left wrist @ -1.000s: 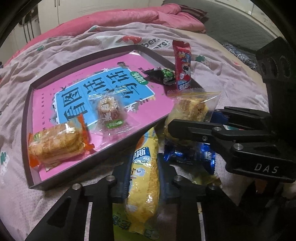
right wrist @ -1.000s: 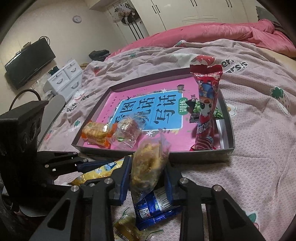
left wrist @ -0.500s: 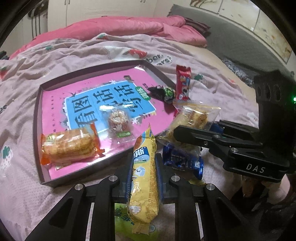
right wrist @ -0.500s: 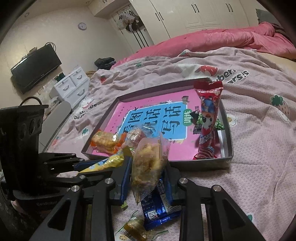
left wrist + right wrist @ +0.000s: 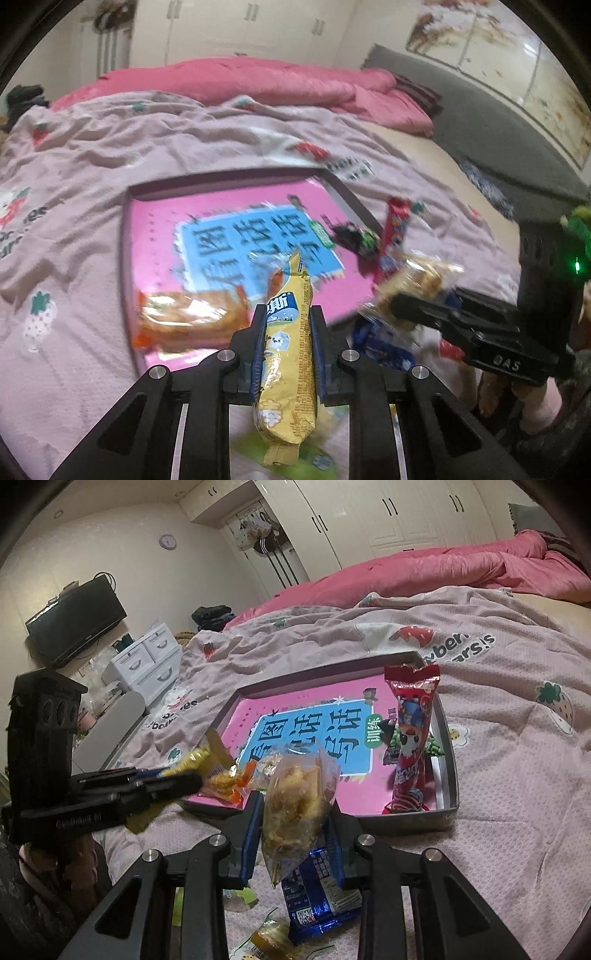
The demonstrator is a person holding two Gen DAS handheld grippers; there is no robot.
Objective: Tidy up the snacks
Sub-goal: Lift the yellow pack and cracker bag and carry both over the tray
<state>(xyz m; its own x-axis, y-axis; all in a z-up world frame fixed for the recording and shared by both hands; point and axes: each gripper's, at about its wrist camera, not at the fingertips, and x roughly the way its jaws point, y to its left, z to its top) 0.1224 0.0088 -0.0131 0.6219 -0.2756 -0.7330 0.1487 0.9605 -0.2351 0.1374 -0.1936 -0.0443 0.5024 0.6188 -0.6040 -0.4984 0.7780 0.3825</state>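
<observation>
A: What has the left gripper [image 5: 288,325] got?
B: Its jaws are clamped tight on a yellow packet [image 5: 290,354], low in the centre of the left wrist view, lifted clear of the bed [image 5: 74,229]. The packet's top end overlaps the tray [image 5: 127,258] in the picture.
A: And the right gripper [image 5: 295,812]?
B: Its jaws are closed partway on a clear bag [image 5: 299,797] of golden snacks, bottom centre of the right wrist view, in front of the tray's near wall.
A: What's in the tray?
B: An orange pack [image 5: 188,317] at its lower left, a dark green pack [image 5: 356,238] and a red stick [image 5: 410,738] at its right side, all on a pink book [image 5: 314,734].
A: Anything left out?
B: A blue pack [image 5: 317,890] lies on the bed beneath the right jaws.
</observation>
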